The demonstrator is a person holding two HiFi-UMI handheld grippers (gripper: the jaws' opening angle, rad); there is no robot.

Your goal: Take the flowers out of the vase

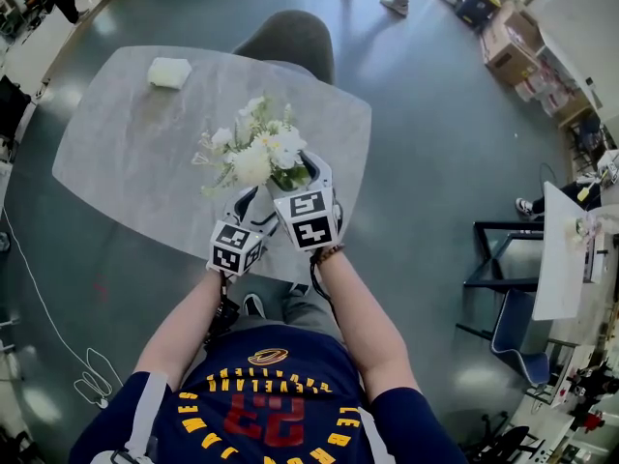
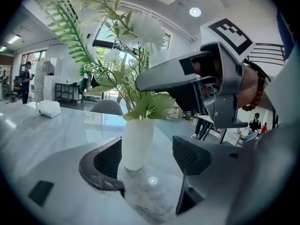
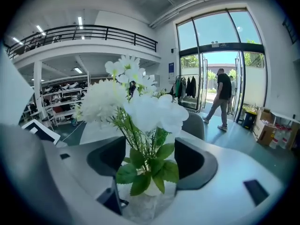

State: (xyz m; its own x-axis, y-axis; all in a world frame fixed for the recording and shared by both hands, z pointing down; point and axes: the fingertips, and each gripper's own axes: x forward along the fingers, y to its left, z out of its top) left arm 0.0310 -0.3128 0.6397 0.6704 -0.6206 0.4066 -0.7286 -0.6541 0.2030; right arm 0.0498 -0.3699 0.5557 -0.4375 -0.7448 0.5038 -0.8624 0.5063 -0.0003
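White artificial flowers (image 1: 259,153) with green leaves stand in a slim white vase (image 2: 137,144) on the pale oval table (image 1: 126,153). My left gripper (image 2: 147,156) is open low around the vase, which stands between the two pads, close to the left pad and apart from the right one. My right gripper (image 3: 150,156) is open higher up, its pads on either side of the green stems and leaves (image 3: 145,168), not pressing them. The vase's rim (image 3: 151,187) peeks out below the leaves. In the head view both grippers (image 1: 250,199) (image 1: 314,172) sit at the bouquet's near side.
A white folded cloth (image 1: 169,72) lies at the table's far left. A grey chair (image 1: 295,39) stands behind the table. A person (image 3: 220,100) walks near the glass doors. Cardboard boxes (image 1: 508,37) and a white side table (image 1: 561,249) stand to the right.
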